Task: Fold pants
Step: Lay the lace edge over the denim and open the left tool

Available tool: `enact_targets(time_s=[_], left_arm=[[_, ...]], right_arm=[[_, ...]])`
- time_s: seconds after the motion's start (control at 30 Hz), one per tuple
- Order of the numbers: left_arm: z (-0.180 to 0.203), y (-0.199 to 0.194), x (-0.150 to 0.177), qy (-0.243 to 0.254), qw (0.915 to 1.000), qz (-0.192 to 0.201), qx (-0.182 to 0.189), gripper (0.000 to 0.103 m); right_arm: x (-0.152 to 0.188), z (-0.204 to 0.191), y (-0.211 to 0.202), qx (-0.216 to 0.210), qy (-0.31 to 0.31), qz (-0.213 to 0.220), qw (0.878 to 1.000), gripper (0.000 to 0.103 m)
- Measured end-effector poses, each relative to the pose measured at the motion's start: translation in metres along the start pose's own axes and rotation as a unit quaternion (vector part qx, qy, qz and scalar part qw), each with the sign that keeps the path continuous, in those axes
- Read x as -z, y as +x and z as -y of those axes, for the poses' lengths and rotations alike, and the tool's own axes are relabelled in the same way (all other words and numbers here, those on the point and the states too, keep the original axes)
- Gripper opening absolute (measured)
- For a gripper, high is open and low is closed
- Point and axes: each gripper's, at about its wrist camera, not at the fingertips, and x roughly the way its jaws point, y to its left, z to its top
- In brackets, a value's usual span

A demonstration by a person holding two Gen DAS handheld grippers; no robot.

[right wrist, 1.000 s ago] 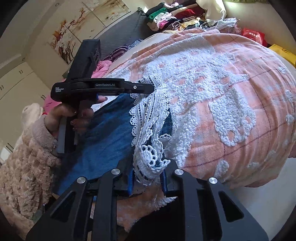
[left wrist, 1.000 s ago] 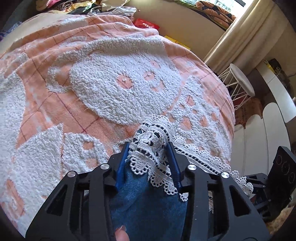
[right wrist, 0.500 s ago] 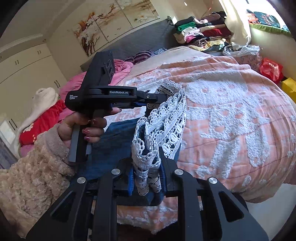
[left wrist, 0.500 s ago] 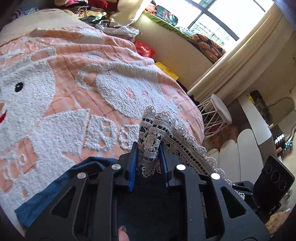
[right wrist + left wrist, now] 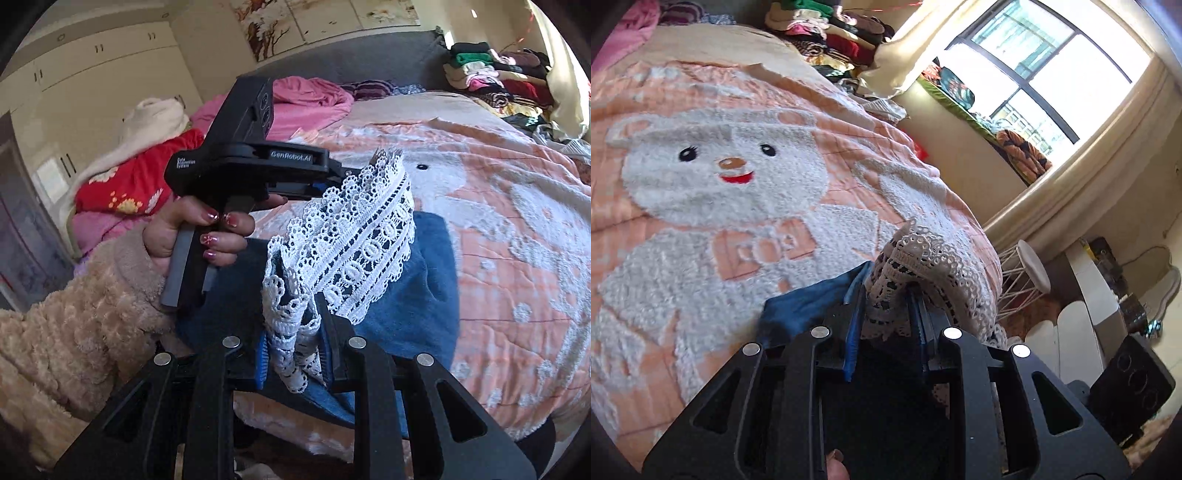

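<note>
The pants are blue denim (image 5: 417, 295) with a white lace hem (image 5: 369, 240). My right gripper (image 5: 295, 332) is shut on one end of the lace hem. My left gripper (image 5: 886, 302) is shut on the other end (image 5: 916, 258); it also shows in the right wrist view (image 5: 351, 173), held by a hand. The lace band stretches between the two grippers, lifted above the bed. The blue cloth (image 5: 809, 306) hangs below over the bedspread (image 5: 701, 206).
The bed is covered by an orange bedspread with a white bear (image 5: 517, 206). Piled clothes (image 5: 491, 74) lie at the far end, pink and red bedding (image 5: 140, 177) at the left. A white stool (image 5: 1030, 273) stands beside the bed, below the window (image 5: 1034, 66).
Both grippers have lifted the lace hem up and carried it further over the bed, toward the bear's face. The blue cloth trails behind them. Both stay shut.
</note>
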Motion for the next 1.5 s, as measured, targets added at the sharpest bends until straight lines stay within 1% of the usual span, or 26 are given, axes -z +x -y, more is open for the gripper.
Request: enact_targets(time_s=[0.1,0.17,0.2,0.27,0.33,0.37,0.43,0.5,0.57,0.63,0.67,0.7,0.73,0.77,0.8,0.83,0.87,0.93,1.03,1.13,1.2,1.27,1.33,1.4,1.47,1.5], left_arm=[[-0.030,-0.018,0.015,-0.052,0.9984,0.020,-0.005,0.033],[-0.053,-0.032,0.024,-0.103,0.9937,0.041,0.015,0.052],[-0.062,-0.038,0.028,-0.124,0.9907,0.050,0.023,0.055],[-0.079,-0.049,0.035,-0.161,0.9845,0.061,0.035,0.058],[-0.085,-0.054,0.038,-0.168,0.9834,0.062,0.030,0.062],[-0.084,-0.053,0.038,-0.169,0.9835,0.058,0.027,0.065],[-0.079,-0.046,0.036,-0.162,0.9861,0.039,-0.003,0.066],[-0.069,-0.036,0.032,-0.138,0.9895,0.024,-0.038,0.067],[-0.063,-0.023,0.030,-0.120,0.9909,0.008,-0.059,0.070],[-0.056,-0.009,0.027,-0.095,0.9910,-0.008,-0.094,0.070],[-0.054,-0.003,0.027,-0.082,0.9903,-0.014,-0.111,0.070],[-0.053,0.001,0.028,-0.077,0.9895,-0.018,-0.121,0.069],[-0.051,0.004,0.028,-0.073,0.9893,-0.025,-0.124,0.054],[-0.050,0.005,0.030,-0.070,0.9892,-0.028,-0.125,0.038],[-0.048,0.006,0.030,-0.067,0.9883,-0.027,-0.134,0.038],[-0.047,0.004,0.031,-0.067,0.9881,-0.026,-0.136,0.032],[-0.046,0.001,0.031,-0.071,0.9887,-0.023,-0.130,0.020],[-0.042,-0.009,0.030,-0.079,0.9896,-0.008,-0.120,0.017],[-0.029,-0.027,0.031,-0.059,0.9907,0.015,-0.122,0.016],[-0.031,-0.024,0.035,-0.047,0.9857,0.010,-0.161,0.018],[-0.043,-0.013,0.039,-0.059,0.9827,-0.004,-0.175,0.024],[-0.052,-0.007,0.042,-0.072,0.9805,-0.007,-0.182,0.034],[-0.054,-0.010,0.043,-0.082,0.9808,0.002,-0.177,0.036],[-0.049,-0.019,0.044,-0.086,0.9799,0.017,-0.179,0.045],[-0.037,-0.031,0.046,-0.076,0.9780,0.035,-0.191,0.056],[-0.031,-0.038,0.048,-0.072,0.9759,0.044,-0.201,0.065]], right_arm=[[0.011,-0.021,0.033,0.013,-0.034,-0.040,0.999,0.021],[0.020,-0.030,0.053,0.017,-0.049,-0.067,0.996,0.021],[0.025,-0.034,0.061,0.026,-0.059,-0.079,0.995,0.022],[0.032,-0.040,0.071,0.034,-0.077,-0.092,0.992,0.023],[0.037,-0.045,0.079,0.040,-0.091,-0.098,0.990,0.026],[0.040,-0.046,0.080,0.040,-0.097,-0.100,0.989,0.029],[0.042,-0.052,0.082,0.036,-0.109,-0.099,0.988,0.037],[0.043,-0.055,0.079,0.026,-0.111,-0.097,0.989,0.044],[0.045,-0.051,0.068,0.011,-0.105,-0.086,0.991,0.047],[0.043,-0.047,0.053,-0.006,-0.089,-0.071,0.993,0.056],[0.042,-0.044,0.044,-0.007,-0.083,-0.062,0.995,0.063],[0.041,-0.040,0.036,-0.006,-0.078,-0.053,0.996,0.065],[0.040,-0.035,0.027,0.000,-0.072,-0.044,0.996,0.066],[0.040,-0.028,0.020,0.011,-0.062,-0.038,0.997,0.069],[0.040,-0.020,0.016,0.020,-0.052,-0.035,0.998,0.073],[0.041,-0.012,0.013,0.029,-0.042,-0.032,0.998,0.073],[0.041,-0.003,0.012,0.040,-0.031,-0.031,0.998,0.073],[0.043,0.015,0.013,0.057,-0.008,-0.036,0.998,0.073],[0.047,0.035,0.018,0.072,0.009,-0.046,0.996,0.073],[0.053,0.048,0.026,0.087,0.012,-0.069,0.994,0.073],[0.059,0.051,0.032,0.087,0.012,-0.078,0.993,0.073],[0.060,0.048,0.036,0.089,0.009,-0.079,0.993,0.073],[0.064,0.047,0.034,0.088,0.008,-0.077,0.993,0.073],[0.066,0.046,0.030,0.082,0.012,-0.073,0.994,0.073],[0.065,0.047,0.021,0.074,0.013,-0.064,0.995,0.073],[0.066,0.048,0.017,0.070,0.012,-0.060,0.996,0.074]])
